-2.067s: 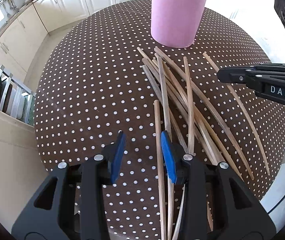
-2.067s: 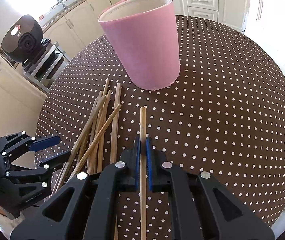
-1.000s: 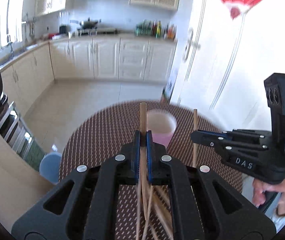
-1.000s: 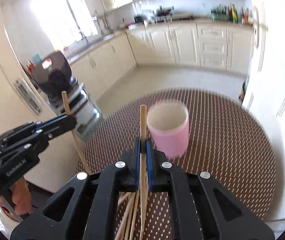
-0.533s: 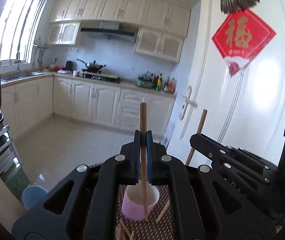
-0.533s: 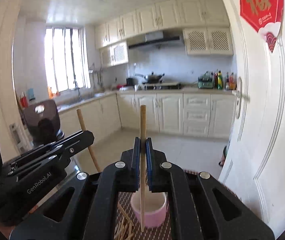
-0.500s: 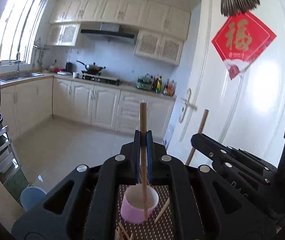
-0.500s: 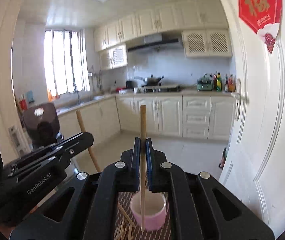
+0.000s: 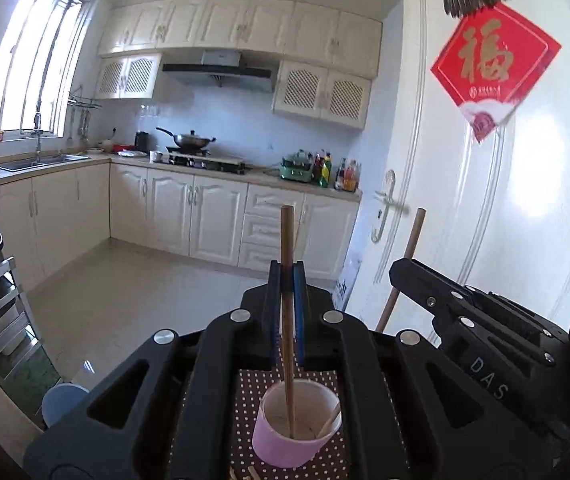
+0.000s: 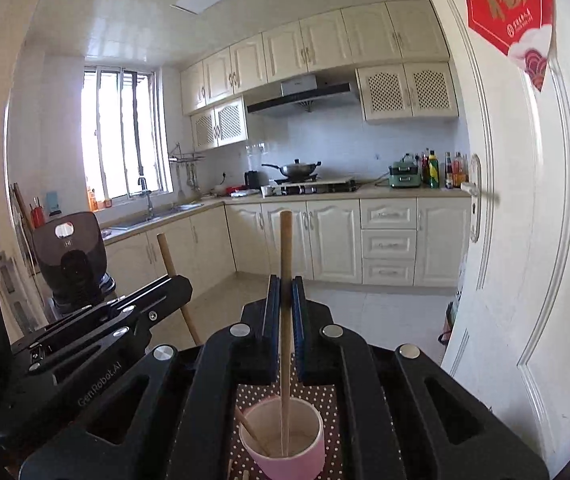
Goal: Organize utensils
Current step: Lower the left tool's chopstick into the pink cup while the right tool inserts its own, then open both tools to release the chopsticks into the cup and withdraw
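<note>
Two grippers: left gripper (image 9: 286,276), right gripper (image 10: 283,280). Two held chopsticks, one per gripper: left-held chopstick (image 9: 287,248), right-held chopstick (image 10: 285,248). One pink cup (image 9: 285,446). A few loose chopsticks (image 9: 251,472) on one dotted table (image 9: 325,376), mostly hidden, exact count unclear.

Cream kitchen cabinets (image 10: 335,236) along the far wall, a wok (image 10: 295,168) on the stove under a range hood (image 9: 219,70). Bottles (image 10: 443,172) and a green appliance (image 9: 297,170) on the counter. Bright window (image 10: 123,136) over the sink. White door (image 9: 485,184) bearing a red paper decoration (image 9: 491,60).
</note>
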{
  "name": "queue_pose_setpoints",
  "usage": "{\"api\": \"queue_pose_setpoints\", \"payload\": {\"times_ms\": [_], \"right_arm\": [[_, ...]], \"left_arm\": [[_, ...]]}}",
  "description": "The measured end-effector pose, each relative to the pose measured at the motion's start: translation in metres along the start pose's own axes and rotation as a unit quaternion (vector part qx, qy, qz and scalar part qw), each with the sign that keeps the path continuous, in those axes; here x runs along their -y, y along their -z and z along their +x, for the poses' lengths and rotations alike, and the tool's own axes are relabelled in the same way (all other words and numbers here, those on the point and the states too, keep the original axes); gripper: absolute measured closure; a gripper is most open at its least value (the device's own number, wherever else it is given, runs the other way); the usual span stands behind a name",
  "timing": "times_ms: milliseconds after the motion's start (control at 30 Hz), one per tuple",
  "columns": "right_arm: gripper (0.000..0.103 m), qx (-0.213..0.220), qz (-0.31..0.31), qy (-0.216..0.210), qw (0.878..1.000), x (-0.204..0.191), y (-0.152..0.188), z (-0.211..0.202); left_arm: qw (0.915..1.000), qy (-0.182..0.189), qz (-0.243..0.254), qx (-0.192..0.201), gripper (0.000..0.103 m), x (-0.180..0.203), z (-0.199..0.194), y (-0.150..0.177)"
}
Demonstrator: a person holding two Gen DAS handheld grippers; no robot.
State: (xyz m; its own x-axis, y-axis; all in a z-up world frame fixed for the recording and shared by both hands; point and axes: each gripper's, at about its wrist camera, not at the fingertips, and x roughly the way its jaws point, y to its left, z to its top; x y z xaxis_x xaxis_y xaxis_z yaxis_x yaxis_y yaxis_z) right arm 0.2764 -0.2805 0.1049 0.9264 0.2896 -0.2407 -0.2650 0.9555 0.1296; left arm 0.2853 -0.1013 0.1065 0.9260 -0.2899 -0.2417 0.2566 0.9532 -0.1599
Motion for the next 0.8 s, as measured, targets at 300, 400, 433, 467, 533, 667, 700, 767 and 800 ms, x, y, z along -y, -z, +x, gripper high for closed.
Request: {"api": "queue_pose_setpoints", "payload": {"times_ms": [300, 400, 433, 467, 533, 667, 700, 767, 800], "right_arm": [[0.098, -0.044, 0.017, 0.001, 0.999, 0.005, 0.02, 0.004], [0.098, -0.059, 0.026, 0.001, 0.998, 0.006, 0.025, 0.004], [0.098, -0.064, 0.03, -0.001, 0.997, 0.006, 0.024, 0.005], [0.098, -0.069, 0.035, -0.001, 0.997, 0.007, 0.025, 0.005], [0.097, -0.076, 0.045, -0.002, 0.996, 0.007, 0.026, 0.004], [0.094, -0.083, 0.051, 0.0, 0.995, 0.005, 0.024, 0.0], [0.093, -0.087, 0.051, 0.0, 0.995, 0.003, 0.023, -0.001], [0.087, -0.088, 0.051, 0.001, 0.995, 0.001, 0.024, -0.005], [0.085, -0.088, 0.05, 0.0, 0.995, -0.001, 0.024, -0.009]], "left_arm": [[0.9985, -0.011, 0.024, -0.047, 0.096, 0.002, 0.009, 0.022], [0.9976, -0.017, 0.027, -0.062, 0.096, 0.0, 0.009, 0.026], [0.9973, -0.018, 0.027, -0.066, 0.096, -0.001, 0.008, 0.027], [0.9966, -0.019, 0.028, -0.076, 0.095, -0.003, 0.008, 0.028], [0.9954, -0.022, 0.03, -0.089, 0.089, -0.004, 0.008, 0.029], [0.9947, -0.031, 0.036, -0.091, 0.046, -0.003, 0.0, 0.029], [0.9952, -0.031, 0.037, -0.085, 0.045, -0.003, -0.003, 0.028], [0.9951, -0.034, 0.04, -0.083, 0.045, -0.004, -0.01, 0.028], [0.9948, -0.037, 0.04, -0.086, 0.045, -0.006, -0.013, 0.029]]}}
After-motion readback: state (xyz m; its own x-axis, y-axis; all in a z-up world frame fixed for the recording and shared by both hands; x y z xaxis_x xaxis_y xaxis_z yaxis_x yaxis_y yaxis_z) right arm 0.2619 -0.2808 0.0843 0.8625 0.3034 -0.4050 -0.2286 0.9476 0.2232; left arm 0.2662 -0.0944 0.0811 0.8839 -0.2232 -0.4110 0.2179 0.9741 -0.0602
